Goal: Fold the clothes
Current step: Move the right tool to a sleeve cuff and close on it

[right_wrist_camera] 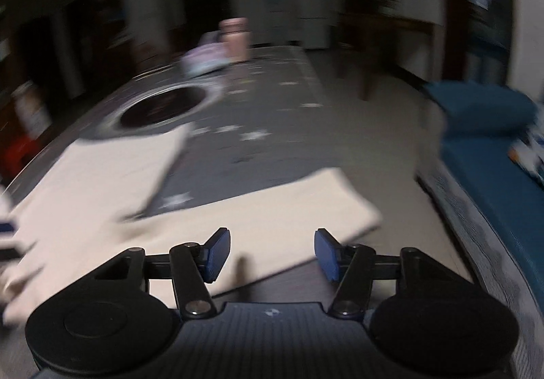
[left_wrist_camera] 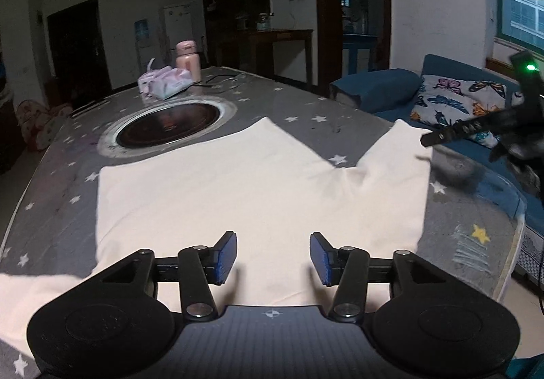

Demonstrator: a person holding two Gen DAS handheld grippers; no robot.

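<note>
A pale pink garment (left_wrist_camera: 217, 188) lies flat on the grey star-print table cover (left_wrist_camera: 306, 110), its two leg-like parts reaching away from me. My left gripper (left_wrist_camera: 273, 258) is open and empty, hovering over the garment's near edge. My right gripper (right_wrist_camera: 272, 254) is open and empty, above the near edge of the garment's right part (right_wrist_camera: 272, 209); this view is motion-blurred. The right gripper also shows in the left wrist view (left_wrist_camera: 425, 141), at the far right corner of the garment.
A round black hotplate (left_wrist_camera: 170, 125) is set into the table beyond the garment. A pink bottle (left_wrist_camera: 188, 59) and a tissue pack (left_wrist_camera: 166, 83) stand at the far end. A blue sofa (left_wrist_camera: 452, 96) with a butterfly pillow (left_wrist_camera: 455, 100) runs along the right side.
</note>
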